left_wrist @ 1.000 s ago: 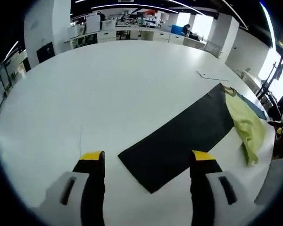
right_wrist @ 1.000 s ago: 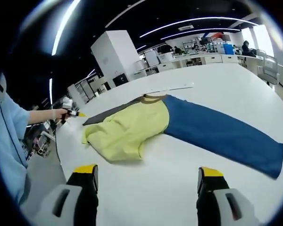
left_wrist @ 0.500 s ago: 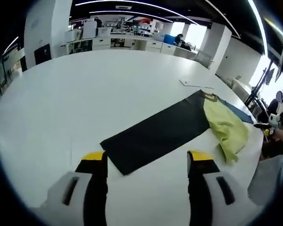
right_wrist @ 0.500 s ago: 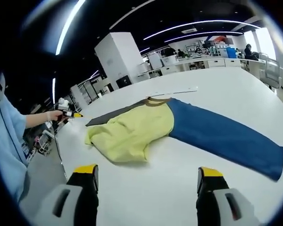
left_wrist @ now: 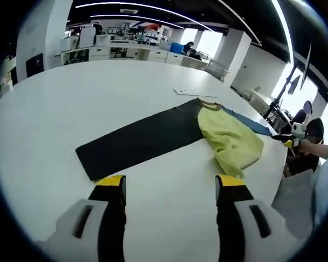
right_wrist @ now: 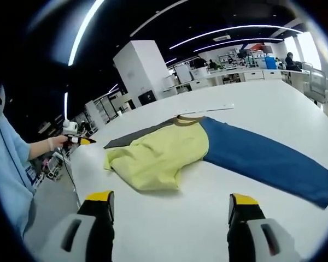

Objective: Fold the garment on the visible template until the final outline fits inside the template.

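A garment lies flat on the white table. It has a crumpled yellow body, a long black sleeve and a blue sleeve. My left gripper is open just short of the black sleeve's cuff end, holding nothing. In the right gripper view the yellow body lies ahead, the blue sleeve stretching right and the black sleeve behind it. My right gripper is open over bare table, short of the yellow hem.
A thin white strip lies on the table just beyond the tan collar. The table edge runs close by the person's sleeve on the left of the right gripper view. Desks and shelving stand far behind.
The left gripper's camera has swung and drawn nearer, so the black sleeve end now sits just above its jaws. The garment itself has not moved. The right gripper view barely shifted.
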`<state>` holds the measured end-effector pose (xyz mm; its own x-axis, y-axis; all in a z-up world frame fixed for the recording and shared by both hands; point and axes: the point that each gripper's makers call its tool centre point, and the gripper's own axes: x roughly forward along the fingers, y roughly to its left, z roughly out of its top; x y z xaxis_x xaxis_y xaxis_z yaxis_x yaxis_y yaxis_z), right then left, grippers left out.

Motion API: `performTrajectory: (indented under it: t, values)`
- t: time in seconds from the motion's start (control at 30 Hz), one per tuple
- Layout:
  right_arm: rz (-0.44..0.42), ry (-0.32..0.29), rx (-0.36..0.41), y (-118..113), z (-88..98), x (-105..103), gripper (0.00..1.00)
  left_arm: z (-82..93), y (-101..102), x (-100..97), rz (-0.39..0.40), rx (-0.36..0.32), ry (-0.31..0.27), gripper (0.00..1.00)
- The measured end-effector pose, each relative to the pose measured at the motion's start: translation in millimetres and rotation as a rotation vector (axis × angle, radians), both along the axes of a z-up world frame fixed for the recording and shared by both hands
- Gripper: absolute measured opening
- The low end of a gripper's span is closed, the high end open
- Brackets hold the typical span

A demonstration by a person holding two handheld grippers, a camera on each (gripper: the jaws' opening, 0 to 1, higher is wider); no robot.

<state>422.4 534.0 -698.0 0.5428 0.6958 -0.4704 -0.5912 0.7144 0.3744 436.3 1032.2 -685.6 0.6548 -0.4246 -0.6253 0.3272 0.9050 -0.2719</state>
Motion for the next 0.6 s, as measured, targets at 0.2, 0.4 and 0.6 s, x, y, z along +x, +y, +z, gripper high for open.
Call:
performTrajectory:
  t: [0.2,0.4,0.6]
  values:
    - [-0.003,-0.008,0.006,2.0,1.2,-4.6,0.87,-1.7,-17.9,-9.4,-0.026,-0.013,0.002,0.63]
    - [-0.009,-0.006,0.011,2.8,-1.0,-6.0,0.86,-0.7,-60.0,-22.1,-0.073,-0.053,-0.004,0.6]
    - [0.003,-0.008,0.015,8.0,0.8,-7.9,0.86,-8.9,-114.5,-37.2,-0.118,-0.125,0.014,0.55]
